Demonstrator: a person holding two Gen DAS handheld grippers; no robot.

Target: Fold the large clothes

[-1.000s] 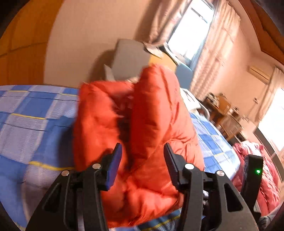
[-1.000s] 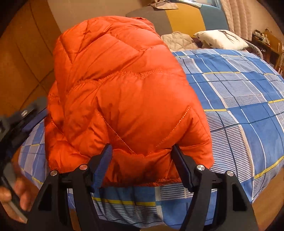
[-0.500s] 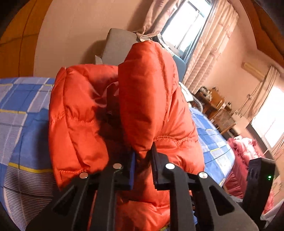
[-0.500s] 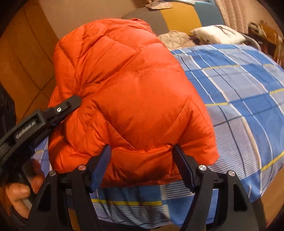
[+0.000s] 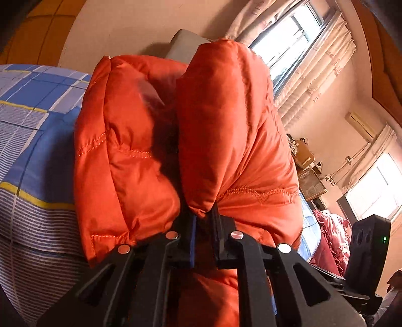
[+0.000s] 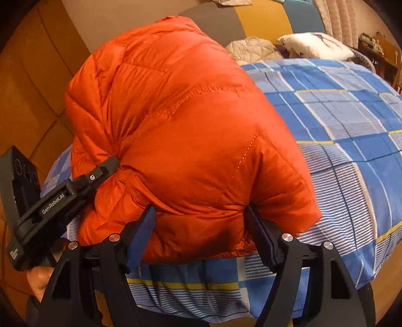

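Note:
An orange quilted puffer jacket point(image 6: 191, 130) lies bunched on a bed with a blue checked cover point(image 6: 346, 140). In the left wrist view the jacket point(image 5: 226, 140) fills the middle, and my left gripper point(image 5: 203, 221) is shut on a fold of it. That left gripper also shows in the right wrist view point(image 6: 103, 171), pressed into the jacket's left side. My right gripper point(image 6: 201, 234) is open, its jaws standing on either side of the jacket's near hem.
A white pillow point(image 6: 314, 45) and a beige quilted cloth point(image 6: 251, 49) lie at the bed's far end against a grey, yellow and blue headboard point(image 6: 261, 20). Wooden wall panels point(image 6: 32, 83) stand left. A red bedcover point(image 5: 331, 241), shelves and curtained windows point(image 5: 301, 50) are to the right.
My left gripper went from open to shut on a fold of the jacket and pushed in closer. My right gripper stayed open at the hem.

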